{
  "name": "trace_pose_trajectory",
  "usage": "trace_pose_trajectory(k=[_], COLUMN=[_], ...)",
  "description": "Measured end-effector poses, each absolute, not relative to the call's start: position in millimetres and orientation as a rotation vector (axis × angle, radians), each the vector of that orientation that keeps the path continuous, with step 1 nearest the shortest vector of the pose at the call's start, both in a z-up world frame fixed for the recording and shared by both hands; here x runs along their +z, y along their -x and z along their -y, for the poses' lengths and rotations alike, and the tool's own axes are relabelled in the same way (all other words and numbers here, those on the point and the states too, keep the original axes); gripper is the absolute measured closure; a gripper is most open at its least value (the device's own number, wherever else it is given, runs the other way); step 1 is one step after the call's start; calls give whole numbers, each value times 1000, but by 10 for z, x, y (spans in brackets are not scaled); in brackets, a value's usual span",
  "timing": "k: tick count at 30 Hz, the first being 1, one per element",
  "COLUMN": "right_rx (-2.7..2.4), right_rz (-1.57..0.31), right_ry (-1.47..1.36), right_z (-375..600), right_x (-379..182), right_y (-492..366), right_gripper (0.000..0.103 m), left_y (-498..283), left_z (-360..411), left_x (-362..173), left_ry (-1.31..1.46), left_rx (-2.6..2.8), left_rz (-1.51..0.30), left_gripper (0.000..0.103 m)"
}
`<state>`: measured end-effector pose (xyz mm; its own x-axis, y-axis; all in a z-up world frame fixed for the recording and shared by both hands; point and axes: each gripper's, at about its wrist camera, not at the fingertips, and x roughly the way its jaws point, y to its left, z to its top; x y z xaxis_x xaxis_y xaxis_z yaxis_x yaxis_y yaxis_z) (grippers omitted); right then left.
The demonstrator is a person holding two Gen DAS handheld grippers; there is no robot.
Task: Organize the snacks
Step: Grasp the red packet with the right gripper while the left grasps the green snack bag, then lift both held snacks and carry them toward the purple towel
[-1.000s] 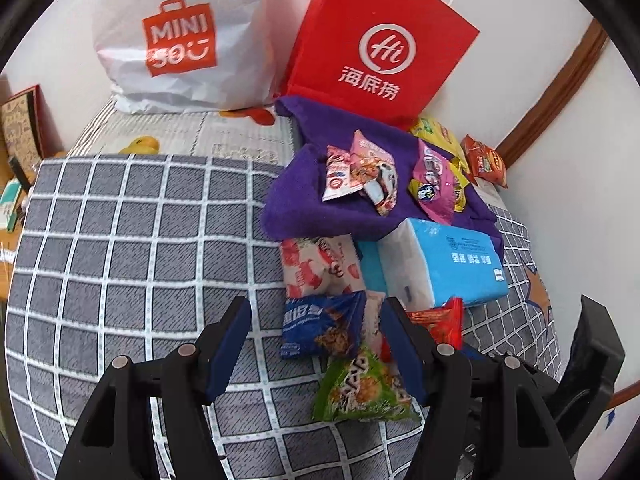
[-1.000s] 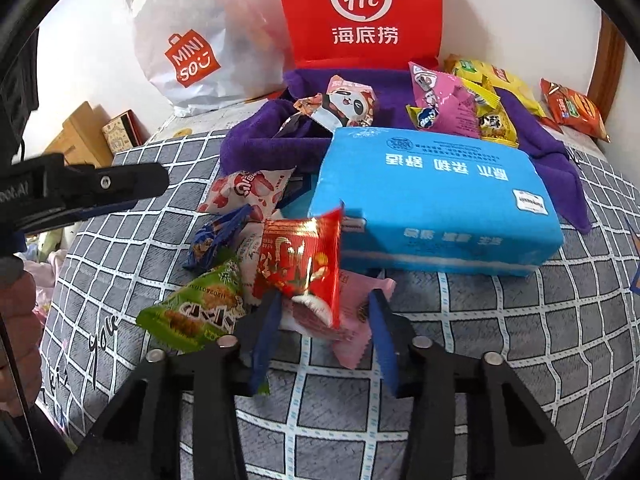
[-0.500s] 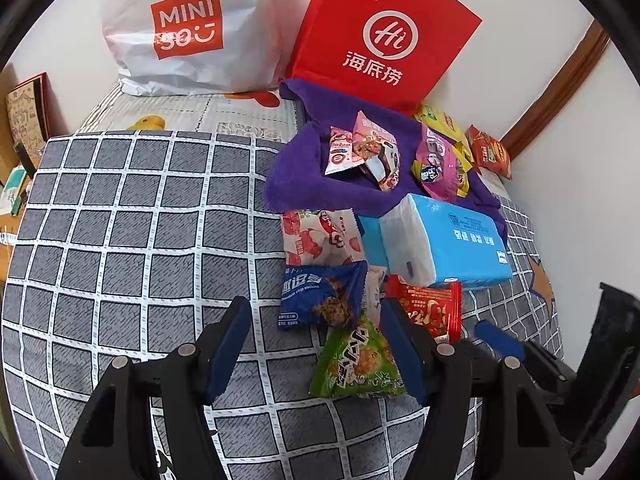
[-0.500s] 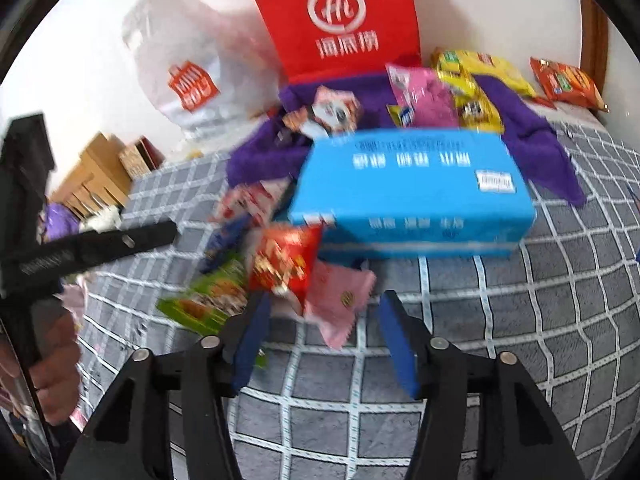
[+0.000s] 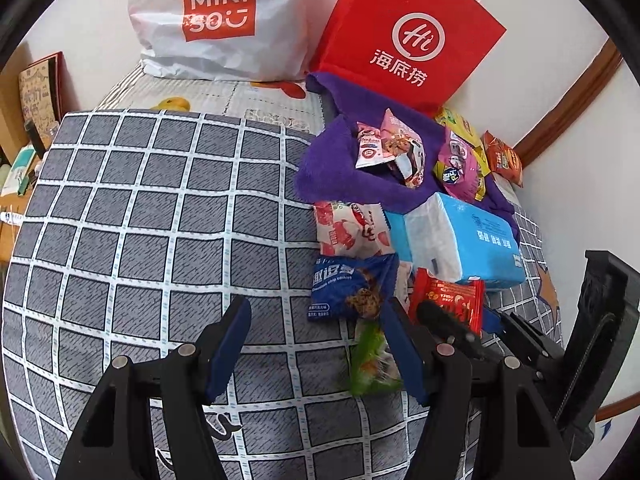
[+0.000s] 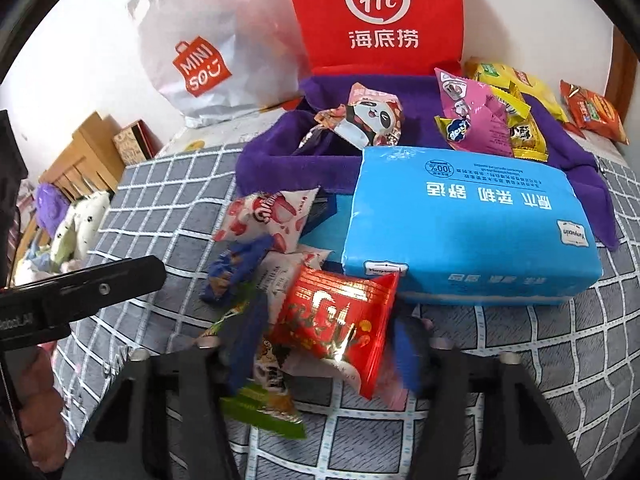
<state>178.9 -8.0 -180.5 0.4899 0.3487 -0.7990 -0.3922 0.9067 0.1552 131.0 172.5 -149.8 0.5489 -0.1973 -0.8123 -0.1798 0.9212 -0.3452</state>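
My right gripper (image 6: 326,344) is closing around a shiny red snack packet (image 6: 336,320) that lies on top of a small pile of snacks. Its blue pads stand close beside the packet's two edges, and blur hides any contact. A green packet (image 6: 264,400) and a blue cookie packet (image 6: 232,268) lie to the left of it. In the left wrist view my left gripper (image 5: 316,312) stands open over the checked sheet (image 5: 140,220) with nothing held. The blue cookie packet (image 5: 348,288) lies just ahead of its right finger, and the green packet (image 5: 370,364) is beside that finger.
A blue tissue pack (image 6: 472,232) lies right behind the pile. Behind it a purple towel (image 6: 272,164) carries several more snacks. A red bag (image 6: 376,12) and a white shopping bag (image 5: 216,20) lean on the wall. A hand (image 6: 36,392) holds the left gripper at the left edge.
A second ago the right gripper held the red packet upright. It then opened and dropped it on the pile, and now it has moved in close with narrower jaws. The left gripper stayed open.
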Motion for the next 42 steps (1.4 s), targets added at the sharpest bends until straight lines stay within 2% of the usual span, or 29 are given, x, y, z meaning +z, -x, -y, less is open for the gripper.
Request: trace_pose_trajectory(k=[11,21,27,31,42], right_rx=[421,291,282,295,318], right_rz=[-905,-946,-974,-975,-974], right_ry=[-24,-73,-87,-93,-106], right_z=[683,1391,1531,1547,1548], right_x=[-1548,-1739,-1913,-1922,-1840], right_y=[-1592,-1559,-1539,-1551,-1521], right_gripper=[58,58,59,59,60], left_y=[-1268,-1278,-1251,-1220,-1167], left_z=[-1383,-1026,-935,-900,-994], left_x=[-1516,-1764,-1820,-1810,-1691], left_ry=[386,370,340,315,372], left_rx=[-120,-152,-121,-119,-132], left_rz=[-994,-1063,-1045,-1033,-1016], left_gripper=[38,38,38,44,45])
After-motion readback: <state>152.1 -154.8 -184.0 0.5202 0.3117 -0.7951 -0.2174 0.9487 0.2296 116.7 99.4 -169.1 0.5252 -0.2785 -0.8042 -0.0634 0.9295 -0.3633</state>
